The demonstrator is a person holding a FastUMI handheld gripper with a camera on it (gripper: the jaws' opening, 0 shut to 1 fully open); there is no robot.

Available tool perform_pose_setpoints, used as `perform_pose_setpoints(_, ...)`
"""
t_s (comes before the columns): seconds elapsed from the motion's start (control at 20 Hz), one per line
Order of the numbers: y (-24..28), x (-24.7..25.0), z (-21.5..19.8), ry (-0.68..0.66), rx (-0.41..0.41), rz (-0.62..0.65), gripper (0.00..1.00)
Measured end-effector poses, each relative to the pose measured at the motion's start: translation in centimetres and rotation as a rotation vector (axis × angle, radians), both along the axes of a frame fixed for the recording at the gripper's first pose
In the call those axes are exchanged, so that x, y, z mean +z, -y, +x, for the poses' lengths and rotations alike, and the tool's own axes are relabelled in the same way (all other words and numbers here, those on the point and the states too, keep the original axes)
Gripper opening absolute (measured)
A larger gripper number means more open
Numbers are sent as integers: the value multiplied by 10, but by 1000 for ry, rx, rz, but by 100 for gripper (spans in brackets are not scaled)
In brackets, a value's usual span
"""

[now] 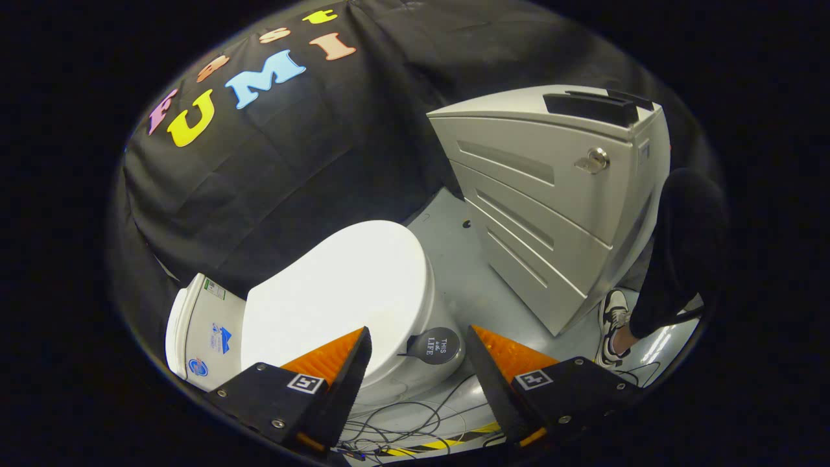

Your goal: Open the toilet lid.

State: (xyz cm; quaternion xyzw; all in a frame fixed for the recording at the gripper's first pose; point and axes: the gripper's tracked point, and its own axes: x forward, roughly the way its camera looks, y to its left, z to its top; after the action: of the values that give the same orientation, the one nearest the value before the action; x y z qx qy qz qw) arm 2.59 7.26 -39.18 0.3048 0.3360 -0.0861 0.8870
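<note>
Your grey floor (454, 259) carries the white toilet (363, 292), with a grey drawer cabinet (551, 194) standing beside it. You have loose cables (402, 421) lying over yellow-black tape (428, 446), and a person's shoe (613, 318) planted by the cabinet's corner.

one toilet (363, 305) with one closed lid (337, 292), one grey drawer cabinet (557, 194) with four drawers, one sneaker (613, 324), one round black disc (433, 347)
</note>
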Motion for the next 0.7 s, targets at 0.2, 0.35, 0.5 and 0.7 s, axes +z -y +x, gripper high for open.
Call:
perform_pose_setpoints(0.2,-3,-24,-1,-33,-29,40,91)
perform_pose_setpoints(0.35,-8,-35,5,-29,-51,116,88)
perform_pose_setpoints(0.5,-9,-45,8,-14,-61,186,85)
perform_pose_setpoints(0.7,-6,-55,11,2,-113,284,80)
